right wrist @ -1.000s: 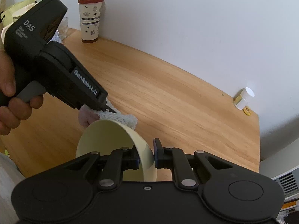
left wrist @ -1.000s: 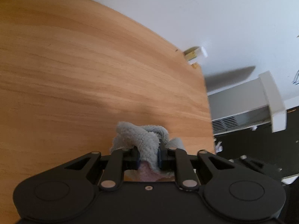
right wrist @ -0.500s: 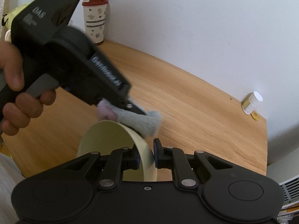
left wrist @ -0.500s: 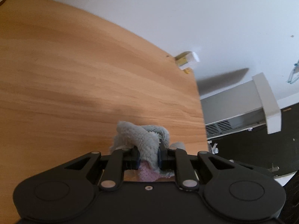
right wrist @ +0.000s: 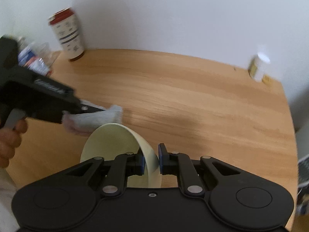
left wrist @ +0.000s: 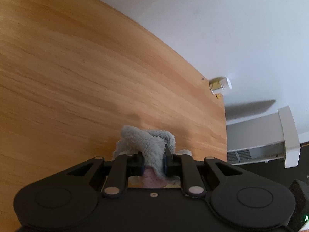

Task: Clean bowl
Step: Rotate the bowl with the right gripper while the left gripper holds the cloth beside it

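My right gripper (right wrist: 151, 161) is shut on the rim of a pale yellow bowl (right wrist: 114, 141), held tilted above the wooden table (right wrist: 193, 104). My left gripper (left wrist: 153, 161) is shut on a fluffy grey and pink cloth (left wrist: 148, 145). In the right wrist view the left gripper (right wrist: 92, 109) comes in from the left with the cloth (right wrist: 96, 118) just beyond the bowl's far rim, outside the bowl. The bowl does not show in the left wrist view.
A paper cup with a red lid (right wrist: 67, 34) stands at the back left by the wall, with a clear glass and packets (right wrist: 36, 58) beside it. A small white bottle (right wrist: 257, 65) stands at the back right corner. The table's right edge is near a white heater (left wrist: 270, 135).
The left gripper with the cloth has swung lower and to the left of the bowl's rim. The right gripper has turned, so the cup and the bottle shifted in its view.
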A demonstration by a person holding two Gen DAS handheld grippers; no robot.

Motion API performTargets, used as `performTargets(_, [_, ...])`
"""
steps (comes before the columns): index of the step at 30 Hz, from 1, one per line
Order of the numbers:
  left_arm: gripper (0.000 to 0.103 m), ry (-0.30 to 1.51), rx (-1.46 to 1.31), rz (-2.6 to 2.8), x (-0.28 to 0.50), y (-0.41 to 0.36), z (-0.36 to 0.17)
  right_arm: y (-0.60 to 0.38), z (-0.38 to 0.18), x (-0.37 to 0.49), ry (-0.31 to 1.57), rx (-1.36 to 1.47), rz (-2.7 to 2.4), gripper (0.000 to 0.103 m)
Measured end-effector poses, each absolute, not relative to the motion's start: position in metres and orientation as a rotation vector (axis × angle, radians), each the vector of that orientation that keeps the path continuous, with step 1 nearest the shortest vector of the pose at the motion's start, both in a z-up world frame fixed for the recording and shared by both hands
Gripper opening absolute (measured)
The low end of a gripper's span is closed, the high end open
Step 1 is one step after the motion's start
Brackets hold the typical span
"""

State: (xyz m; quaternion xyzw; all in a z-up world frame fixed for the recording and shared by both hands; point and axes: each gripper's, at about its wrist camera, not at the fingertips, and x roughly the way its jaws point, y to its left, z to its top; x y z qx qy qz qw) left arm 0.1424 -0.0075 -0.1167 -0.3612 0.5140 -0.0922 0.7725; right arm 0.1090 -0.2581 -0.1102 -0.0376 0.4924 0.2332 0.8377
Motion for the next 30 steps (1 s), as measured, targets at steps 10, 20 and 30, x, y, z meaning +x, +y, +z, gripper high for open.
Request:
performTargets(10, [0.015, 1.091, -0.796, -0.144, 0.138, 0.001, -0.11, -0.285, -0.128, 0.123, 1.141, 0.143, 0.438, 0.015])
performTargets(20, [0.015, 1.071, -0.807, -0.119, 0.137, 0.003, -0.108, -0.302, -0.14, 0.129, 1.215, 0.253, 0.407, 0.012])
performTargets(30, [0.015, 1.066, -0.8, -0.129, 0.137, 0.0, -0.108, -0.317, -0.151, 0.117, 1.277, 0.299, 0.406, 0.011])
